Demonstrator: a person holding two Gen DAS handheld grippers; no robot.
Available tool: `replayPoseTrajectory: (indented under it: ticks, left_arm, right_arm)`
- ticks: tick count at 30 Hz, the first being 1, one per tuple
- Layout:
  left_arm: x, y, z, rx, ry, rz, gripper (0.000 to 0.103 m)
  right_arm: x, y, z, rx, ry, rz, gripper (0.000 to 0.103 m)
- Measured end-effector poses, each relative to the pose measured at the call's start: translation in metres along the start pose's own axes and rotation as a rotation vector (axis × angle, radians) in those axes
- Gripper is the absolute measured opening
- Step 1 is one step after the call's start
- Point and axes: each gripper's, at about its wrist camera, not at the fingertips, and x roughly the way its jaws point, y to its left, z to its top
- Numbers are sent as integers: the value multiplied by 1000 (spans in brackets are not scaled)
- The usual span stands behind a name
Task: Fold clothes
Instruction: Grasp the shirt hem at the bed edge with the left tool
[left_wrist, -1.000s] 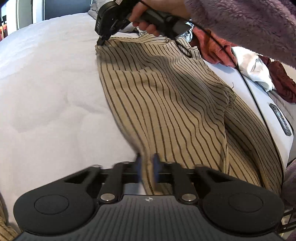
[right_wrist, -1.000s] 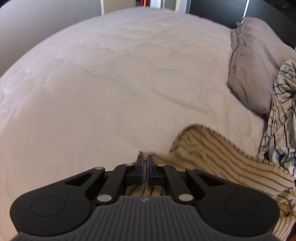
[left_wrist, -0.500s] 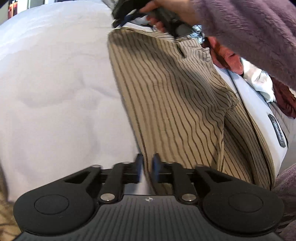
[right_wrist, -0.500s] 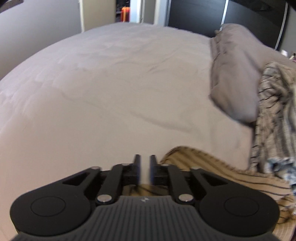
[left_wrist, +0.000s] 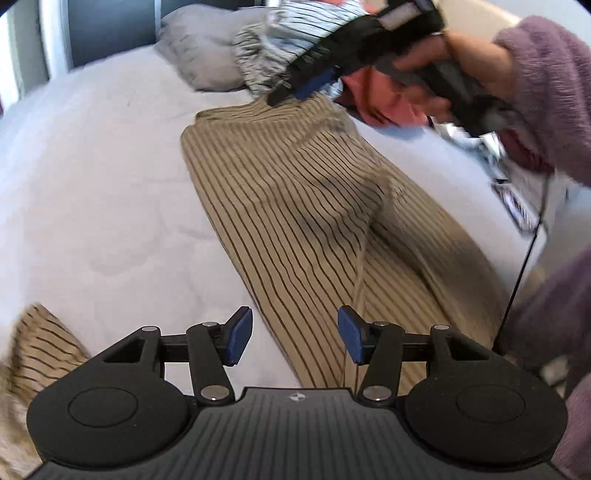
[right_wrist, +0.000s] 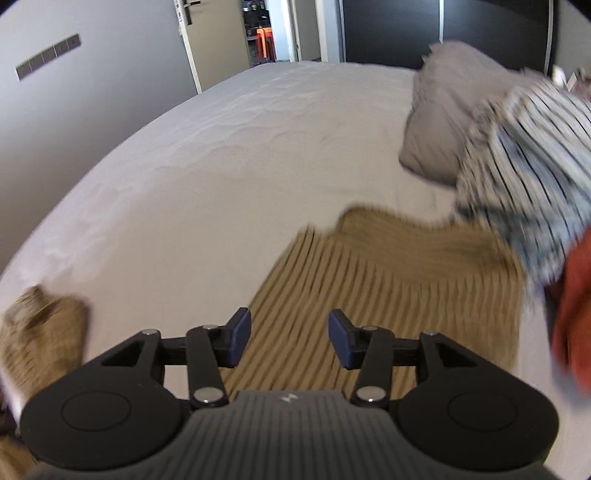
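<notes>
Tan trousers with dark stripes (left_wrist: 306, 206) lie spread along the white bed (left_wrist: 92, 177), waist at the far end. My left gripper (left_wrist: 294, 338) is open and empty, hovering over the near leg end. My right gripper (left_wrist: 295, 90) is held above the waistband in the left wrist view; in its own view it (right_wrist: 289, 338) is open and empty above the striped cloth (right_wrist: 369, 280). Another tan striped piece (left_wrist: 33, 347) lies at the near left, also blurred in the right wrist view (right_wrist: 40, 328).
A grey pillow (right_wrist: 443, 110) lies at the head of the bed. A pile of clothes, a black-and-white striped garment (right_wrist: 532, 155) and red cloth (left_wrist: 380, 99), sits beside the waistband. A cable (left_wrist: 524, 258) hangs near the bed's right edge.
Both grippers have opened and let go of the trousers, which now lie flat on the bed. Both have lifted away from the cloth.
</notes>
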Motion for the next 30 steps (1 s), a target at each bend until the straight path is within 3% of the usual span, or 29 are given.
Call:
replayPoseTrajectory:
  ticks: [5,8,13,17,21,23,25,30]
  left_arm:
    - [-2,-53,-24,104,6,77,50]
    - [11,-81,-45,118,-17,131,50]
    - [36,-102,-92,111,-68,312,49]
    - [51,-116,-108,151,-87,355,48]
    - [63,-113,-114,171,-70,338,32]
    - [58,-109,-117,129,-64,313,16]
    - [51,-110,-119,109,-63,302,9]
    - [33,-130,-122,62,-74,276,2]
  right_arm:
    - [-69,0,-83,59,-10,11,65]
    - [-104,-2,-142,97,4,4,65]
    - [-134,1,-241,190,44,22,65]
    - [-139,16,-293,208,60,59,65]
    - [-138,21,-320,283,76,108,65]
    - [-140,23,-324,279,79,115,65]
    - [-146,26,-322,254,63,99,65]
    - [-137,25,-320,261,85,105,65]
